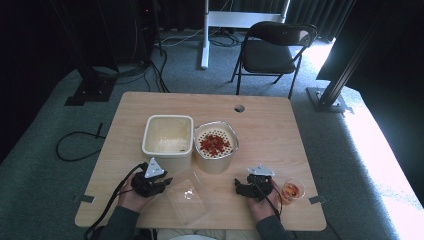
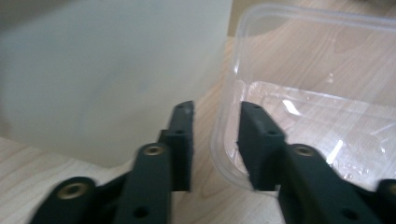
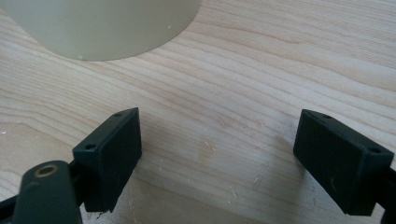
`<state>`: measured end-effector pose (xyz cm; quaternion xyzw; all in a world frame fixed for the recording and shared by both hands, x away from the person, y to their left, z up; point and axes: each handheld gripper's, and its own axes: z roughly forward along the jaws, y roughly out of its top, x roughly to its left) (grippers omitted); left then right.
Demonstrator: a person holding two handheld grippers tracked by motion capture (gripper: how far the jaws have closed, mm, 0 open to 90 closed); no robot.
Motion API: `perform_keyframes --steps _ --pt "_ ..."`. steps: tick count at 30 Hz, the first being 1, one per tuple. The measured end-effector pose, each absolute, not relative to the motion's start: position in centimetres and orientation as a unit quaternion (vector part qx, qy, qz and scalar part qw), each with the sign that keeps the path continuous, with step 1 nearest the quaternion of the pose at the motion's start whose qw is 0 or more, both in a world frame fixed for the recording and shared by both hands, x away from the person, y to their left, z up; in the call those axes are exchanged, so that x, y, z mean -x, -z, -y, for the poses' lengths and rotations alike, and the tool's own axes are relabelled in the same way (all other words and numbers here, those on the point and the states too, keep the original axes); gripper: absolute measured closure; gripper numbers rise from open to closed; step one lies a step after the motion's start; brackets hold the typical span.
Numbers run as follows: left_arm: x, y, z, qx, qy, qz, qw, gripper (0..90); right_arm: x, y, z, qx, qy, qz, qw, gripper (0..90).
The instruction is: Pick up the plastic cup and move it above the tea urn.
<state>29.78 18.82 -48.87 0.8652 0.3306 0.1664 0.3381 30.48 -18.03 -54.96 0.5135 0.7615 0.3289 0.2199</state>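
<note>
Grey carpet, a black folding chair (image 1: 274, 50) and dark frame legs surround your wooden table (image 1: 270, 135) in the high view.

Items, largest first:

- Cream square tub (image 1: 168, 137), left of centre on the table. The left gripper view has its blank side wall close up (image 2: 107, 79), just beside the clear container.
- Round cream pot (image 1: 215, 148), touching the tub's right side, with a perforated insert carrying red pieces (image 1: 215, 144). The right gripper view gives you its lower wall (image 3: 102, 28) and bare wood in front.
- Clear plastic container (image 1: 186, 197), at the near edge in front of the tub.
- Small clear cup (image 1: 292, 190) of amber contents, just right of your right hand.

Your left gripper (image 2: 217, 140) lies low, pointing right; its jaws are partly closed astride the clear container's rim (image 2: 224, 140), one inside, one outside, and whether the pads press on it I cannot tell.

Your right gripper (image 3: 219, 161) rests near the table, aimed at the pot, jaws spread wide with nothing between them.
</note>
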Motion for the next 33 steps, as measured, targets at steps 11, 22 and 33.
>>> perform_keyframes --steps 11,22,33 --pt "-31.2 49.7 -16.1 -0.888 -0.156 -0.298 0.313 75.5 -30.5 55.0 18.0 -0.513 -0.329 -0.761 0.22 14.7" --pt "-29.0 47.6 -20.8 -0.855 -0.162 -0.334 0.362 86.2 -30.5 55.0 18.0 -0.514 -0.329 -0.761 0.22 14.7" --pt "-26.9 45.9 -27.6 -0.804 -0.187 -0.399 0.399 87.3 -30.5 55.0 18.0 -0.514 -0.329 -0.761 0.22 14.7"
